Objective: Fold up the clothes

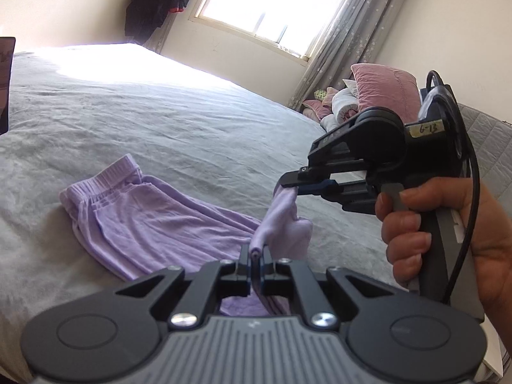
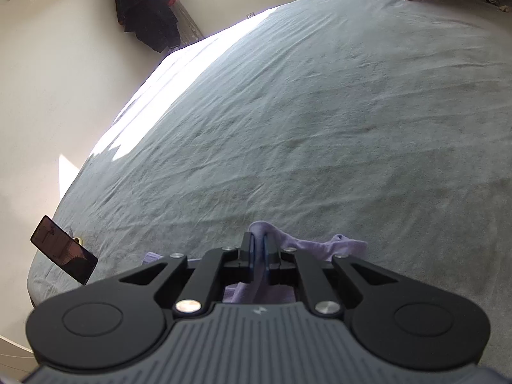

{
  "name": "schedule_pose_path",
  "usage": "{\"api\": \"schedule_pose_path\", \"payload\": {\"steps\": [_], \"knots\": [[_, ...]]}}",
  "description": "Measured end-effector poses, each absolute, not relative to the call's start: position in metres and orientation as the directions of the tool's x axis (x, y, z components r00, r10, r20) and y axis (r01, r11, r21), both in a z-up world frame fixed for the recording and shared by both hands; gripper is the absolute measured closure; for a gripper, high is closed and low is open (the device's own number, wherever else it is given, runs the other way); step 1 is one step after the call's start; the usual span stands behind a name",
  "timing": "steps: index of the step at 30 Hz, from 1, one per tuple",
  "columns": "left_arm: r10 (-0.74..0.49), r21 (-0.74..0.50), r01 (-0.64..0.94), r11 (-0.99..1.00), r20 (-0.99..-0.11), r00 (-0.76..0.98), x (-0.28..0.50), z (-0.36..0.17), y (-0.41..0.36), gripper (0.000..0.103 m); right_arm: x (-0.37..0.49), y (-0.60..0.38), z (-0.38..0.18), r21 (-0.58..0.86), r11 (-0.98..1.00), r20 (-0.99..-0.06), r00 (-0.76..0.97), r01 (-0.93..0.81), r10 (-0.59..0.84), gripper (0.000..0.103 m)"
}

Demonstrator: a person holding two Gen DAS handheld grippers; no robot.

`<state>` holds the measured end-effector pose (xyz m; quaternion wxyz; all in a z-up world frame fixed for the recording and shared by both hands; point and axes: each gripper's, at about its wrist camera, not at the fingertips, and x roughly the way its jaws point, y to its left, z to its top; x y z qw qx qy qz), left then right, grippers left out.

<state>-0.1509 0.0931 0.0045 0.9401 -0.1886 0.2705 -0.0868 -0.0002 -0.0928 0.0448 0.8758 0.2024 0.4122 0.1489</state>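
Both tongs are closed on the hem end of the lilac trousers [image 1: 153,220], which lie on the grey bed [image 1: 192,128]. The waistband rests flat on the bed, on the far side of the trousers from the tongs; the hem end is raised off the bed.

Procedure, as judged from this position: carry both grips together toward the waistband at equal height, keeping the held edge taut between them. Lower the hem onto the waistband before releasing, so the fold line lands square. Uneven travel would likely skew the fold.

Left tongs [image 1: 256,257]: jaws pinched on a bunched ridge of fabric, pointing along the trousers toward the waistband, low over the bed.

Right tongs [image 1: 292,187]: also clamped on fabric, held higher and farther from the waistband, jaws level and crosswise. The right hand [image 1: 448,236] wraps the grip, index finger on the trigger.
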Motion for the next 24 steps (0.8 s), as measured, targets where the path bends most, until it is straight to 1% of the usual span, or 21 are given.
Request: {"api": "schedule_pose_path", "payload": {"steps": [4, 13, 24], "knots": [[-0.235, -0.403, 0.01, 0.915, -0.513, 0.826, -0.146, 0.004, 0.121, 0.099, 0.009, -0.064, 0.037, 0.496, 0.859, -0.659, 0.591, -0.125, 0.466, 0.096], [-0.15, -0.407, -0.115, 0.906, -0.564, 0.812, -0.136, -0.003, 0.176, 0.099, 0.029, -0.006, 0.018, 0.537, 0.826, -0.656, 0.531, -0.17, 0.536, 0.096], [-0.112, -0.403, -0.172, 0.899, -0.59, 0.799, -0.127, -0.009, 0.209, 0.099, 0.041, 0.031, 0.015, 0.553, 0.808, -0.648, 0.505, -0.204, 0.571, 0.096]]}}
